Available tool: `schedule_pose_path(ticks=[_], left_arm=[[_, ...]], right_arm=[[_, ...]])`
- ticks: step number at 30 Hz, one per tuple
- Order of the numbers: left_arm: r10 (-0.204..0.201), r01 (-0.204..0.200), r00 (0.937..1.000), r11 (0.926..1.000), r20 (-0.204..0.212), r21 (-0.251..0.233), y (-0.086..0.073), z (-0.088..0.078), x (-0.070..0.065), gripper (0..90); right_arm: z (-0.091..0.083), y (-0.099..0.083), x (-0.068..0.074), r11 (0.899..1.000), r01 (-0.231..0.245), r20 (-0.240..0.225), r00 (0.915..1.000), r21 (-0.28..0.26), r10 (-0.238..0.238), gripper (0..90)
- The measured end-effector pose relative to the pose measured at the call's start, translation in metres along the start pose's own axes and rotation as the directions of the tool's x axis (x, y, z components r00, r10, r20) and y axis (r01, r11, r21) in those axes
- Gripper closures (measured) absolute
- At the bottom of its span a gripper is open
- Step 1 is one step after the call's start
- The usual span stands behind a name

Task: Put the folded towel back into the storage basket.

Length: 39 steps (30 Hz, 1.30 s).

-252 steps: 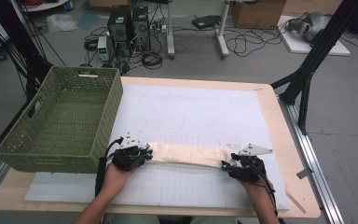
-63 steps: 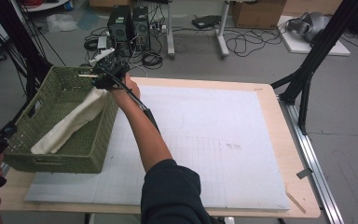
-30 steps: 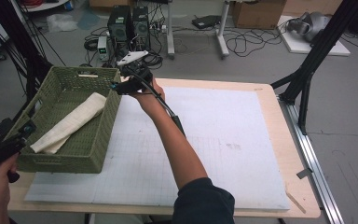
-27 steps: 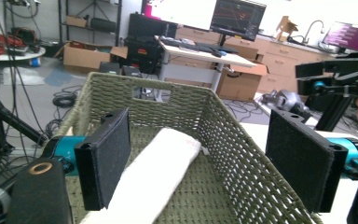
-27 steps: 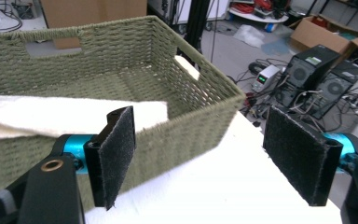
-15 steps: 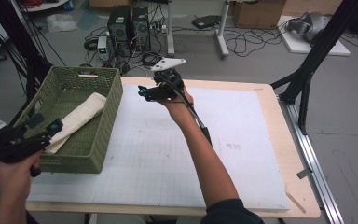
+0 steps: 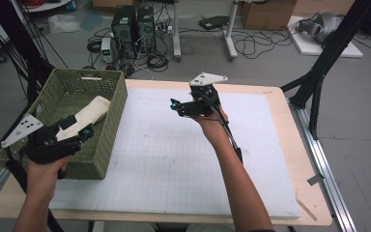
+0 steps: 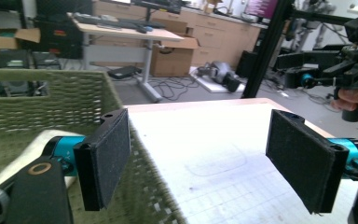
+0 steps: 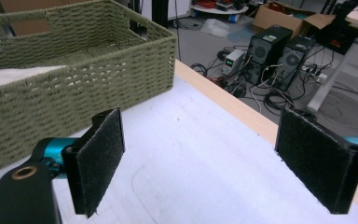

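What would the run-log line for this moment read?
cloth: folded, in basket | left claw: open, empty, at basket's near corner | right claw: just opened wider, empty, over white mat

Lab: computer towers, floor cables, black rig frame.

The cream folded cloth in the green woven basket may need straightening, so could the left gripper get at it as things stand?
Probably yes. The left gripper hangs with jaws open over the green woven basket, and the cream folded cloth lies uncovered just beyond, nothing between them.
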State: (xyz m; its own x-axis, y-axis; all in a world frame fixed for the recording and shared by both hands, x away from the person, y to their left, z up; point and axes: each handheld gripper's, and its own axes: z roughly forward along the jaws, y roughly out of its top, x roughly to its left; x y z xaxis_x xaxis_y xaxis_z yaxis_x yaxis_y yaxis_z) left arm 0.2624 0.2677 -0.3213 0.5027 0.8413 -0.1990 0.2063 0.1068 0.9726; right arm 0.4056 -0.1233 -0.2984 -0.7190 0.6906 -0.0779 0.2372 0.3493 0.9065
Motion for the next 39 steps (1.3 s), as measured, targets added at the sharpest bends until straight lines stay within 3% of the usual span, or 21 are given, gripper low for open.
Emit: schedule_pose_path(ticks=[3,7,12,22,30,36,39], left_arm=[[0.008,-0.008,0.9997,1.0000,0.024,-0.001,-0.001,0.006,-0.006,22.3],[0.015,-0.014,0.9980,0.9999,0.061,-0.005,-0.002,0.013,-0.012,22.3],[0.025,-0.025,0.9945,0.9996,0.102,0.008,-0.005,0.025,-0.023,22.3],[0.076,-0.083,0.9836,0.9960,0.164,0.035,-0.020,0.053,-0.051,23.2],[0.074,-0.094,0.9672,0.9931,0.243,0.070,-0.035,0.076,-0.070,23.3],[0.102,-0.123,0.9451,0.9911,0.310,0.050,-0.049,0.093,-0.076,23.3],[0.118,-0.143,0.9416,0.9881,0.315,0.058,-0.057,0.100,-0.078,23.3]], right_arm=[[-0.007,-0.005,-0.004,0.999,-0.014,0.000,0.9999,0.042,0.014,10.4],[-0.020,-0.016,-0.005,1.000,-0.014,0.005,0.9999,0.019,0.014,10.4],[-0.035,-0.035,-0.011,0.999,-0.017,0.024,0.9996,0.034,0.017,10.4],[-0.081,-0.078,-0.026,0.999,-0.051,0.090,0.9947,0.018,0.050,10.4],[-0.115,-0.115,-0.034,0.995,-0.095,0.138,0.9860,0.000,0.094,10.4],[-0.136,-0.144,-0.035,0.993,-0.120,0.167,0.9787,-0.010,0.120,10.4],[-0.143,-0.155,-0.035,0.992,-0.122,0.186,0.9750,-0.006,0.121,10.4]])
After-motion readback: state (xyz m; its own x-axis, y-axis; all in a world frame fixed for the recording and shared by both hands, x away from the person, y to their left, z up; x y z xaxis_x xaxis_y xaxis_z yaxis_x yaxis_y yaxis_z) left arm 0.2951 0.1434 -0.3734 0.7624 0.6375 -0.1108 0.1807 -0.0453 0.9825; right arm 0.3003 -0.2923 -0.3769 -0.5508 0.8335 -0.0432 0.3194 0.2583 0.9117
